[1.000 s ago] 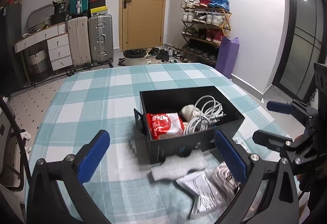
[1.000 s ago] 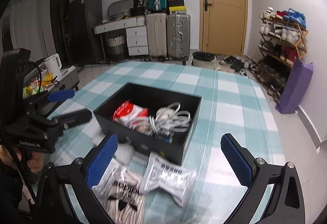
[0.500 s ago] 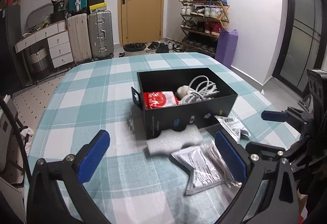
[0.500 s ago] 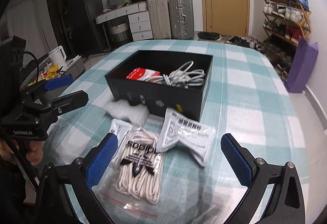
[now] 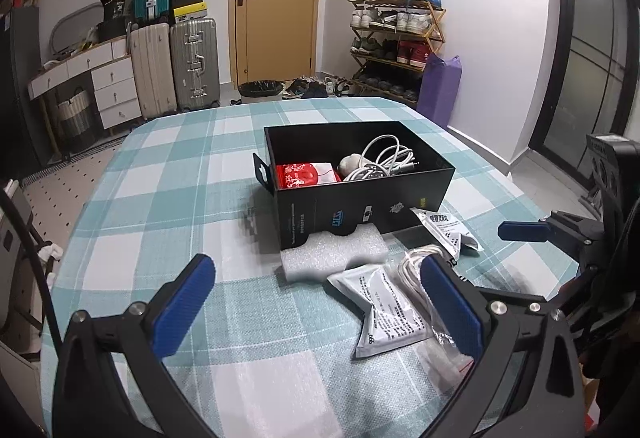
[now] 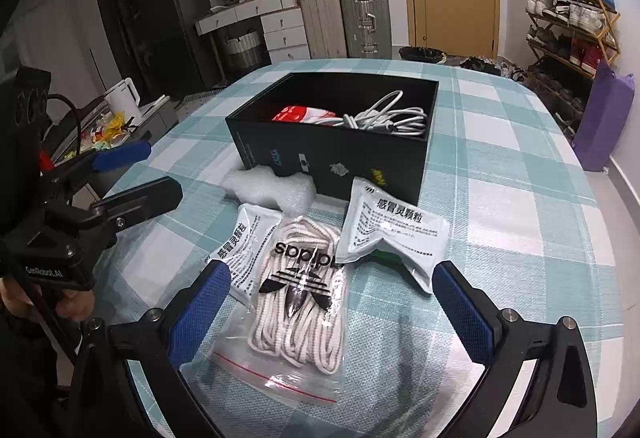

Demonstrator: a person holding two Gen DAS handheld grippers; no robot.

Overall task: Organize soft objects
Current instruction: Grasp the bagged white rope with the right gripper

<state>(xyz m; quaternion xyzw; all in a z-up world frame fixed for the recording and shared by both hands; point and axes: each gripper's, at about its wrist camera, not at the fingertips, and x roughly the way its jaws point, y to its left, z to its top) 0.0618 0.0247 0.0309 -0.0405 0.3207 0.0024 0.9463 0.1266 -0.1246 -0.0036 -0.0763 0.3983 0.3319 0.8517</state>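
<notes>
Both claws, left claw (image 5: 316,302) and right claw (image 6: 332,308), are spread wide and empty. The shoelace bag (image 6: 298,294) lies on the desk (image 6: 520,206) near the black box (image 6: 336,154), between the right claw's fingers, probably the next pick.

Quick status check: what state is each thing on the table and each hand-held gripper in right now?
Black box: open, holding white cable and red packet.
Foam piece: outside, against the box.
Laces bag: sealed, on table.
Two white sachets: on table.
Left hand-held gripper: open, empty.
Right hand-held gripper: open, empty.
</notes>
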